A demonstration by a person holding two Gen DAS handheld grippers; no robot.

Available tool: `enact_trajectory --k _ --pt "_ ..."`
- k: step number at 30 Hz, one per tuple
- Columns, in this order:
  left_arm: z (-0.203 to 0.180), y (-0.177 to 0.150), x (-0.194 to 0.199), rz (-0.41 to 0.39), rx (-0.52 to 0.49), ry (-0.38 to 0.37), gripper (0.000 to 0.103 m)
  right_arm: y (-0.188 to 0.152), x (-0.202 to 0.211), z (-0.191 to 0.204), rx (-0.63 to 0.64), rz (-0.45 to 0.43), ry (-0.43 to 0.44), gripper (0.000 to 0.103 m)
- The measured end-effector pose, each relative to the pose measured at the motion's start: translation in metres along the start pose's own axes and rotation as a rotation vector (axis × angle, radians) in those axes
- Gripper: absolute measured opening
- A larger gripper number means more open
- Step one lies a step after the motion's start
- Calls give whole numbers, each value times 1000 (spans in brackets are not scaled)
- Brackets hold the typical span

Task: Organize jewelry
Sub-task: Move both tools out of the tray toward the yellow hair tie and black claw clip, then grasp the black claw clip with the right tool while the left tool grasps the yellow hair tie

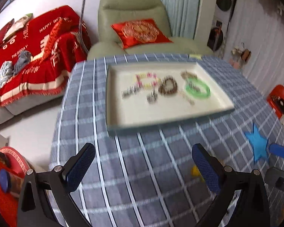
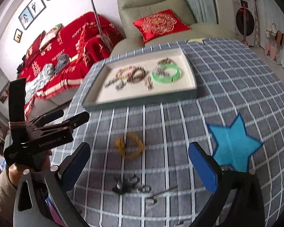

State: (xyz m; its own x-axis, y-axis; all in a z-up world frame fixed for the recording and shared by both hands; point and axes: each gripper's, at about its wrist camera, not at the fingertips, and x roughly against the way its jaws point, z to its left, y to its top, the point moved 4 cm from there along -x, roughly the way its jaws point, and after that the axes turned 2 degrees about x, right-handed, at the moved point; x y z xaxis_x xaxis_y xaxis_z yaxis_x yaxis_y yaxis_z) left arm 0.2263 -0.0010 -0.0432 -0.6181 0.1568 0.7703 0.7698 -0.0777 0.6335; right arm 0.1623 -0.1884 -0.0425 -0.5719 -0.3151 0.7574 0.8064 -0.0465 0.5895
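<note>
Amber-yellow bracelet (image 2: 129, 145) lies blurred on the checked tablecloth (image 2: 227, 71), at 6 o'clock from the jewelry tray (image 2: 187, 56). Right gripper (image 2: 140, 162) gapes wide, empty, hovering over it; left gripper (image 1: 143, 165) likewise spread, grasping nothing.

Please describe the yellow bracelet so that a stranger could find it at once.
On the checked tablecloth, look in front of the tray, left of the blue star. The yellow bracelet lies there alone on the cloth; the other bracelets are inside the tray.
</note>
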Motion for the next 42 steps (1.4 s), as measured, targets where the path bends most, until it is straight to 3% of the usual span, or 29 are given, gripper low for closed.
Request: enact_trajectory --k 5,12,26,28,32,33,35,38,40,42 --pt "-9 -34 -8 63 -14 -25 103 -34 -2 4 25 47 -30 103" --pt "-24 -45 -14 92 -36 -58 103 -72 -6 9 50 90 -53 103" --pt "-48 -36 -36 118 -107 -81 103 -72 -25 43 143 81 -92 97" --pt "-51 -35 -38 121 -115 -89 103 -72 -29 44 129 80 -100 84" --pt "-57 -34 -44 139 -131 -107 102 -74 -38 43 98 93 -119 71" --pt "-59 -33 -45 143 -140 -109 96 -74 -38 44 103 82 -130 68" --pt "-62 -33 -46 142 -163 -106 96 -75 -39 47 126 76 -155 62" --pt "-68 -33 -46 138 -194 -110 87 -76 -40 50 155 70 -184 43" --pt "-73 -34 -46 141 -211 -114 86 -76 -40 49 156 65 -187 40" --pt "-79 -35 -44 135 -229 -124 77 -76 -39 48 155 64 -184 40"
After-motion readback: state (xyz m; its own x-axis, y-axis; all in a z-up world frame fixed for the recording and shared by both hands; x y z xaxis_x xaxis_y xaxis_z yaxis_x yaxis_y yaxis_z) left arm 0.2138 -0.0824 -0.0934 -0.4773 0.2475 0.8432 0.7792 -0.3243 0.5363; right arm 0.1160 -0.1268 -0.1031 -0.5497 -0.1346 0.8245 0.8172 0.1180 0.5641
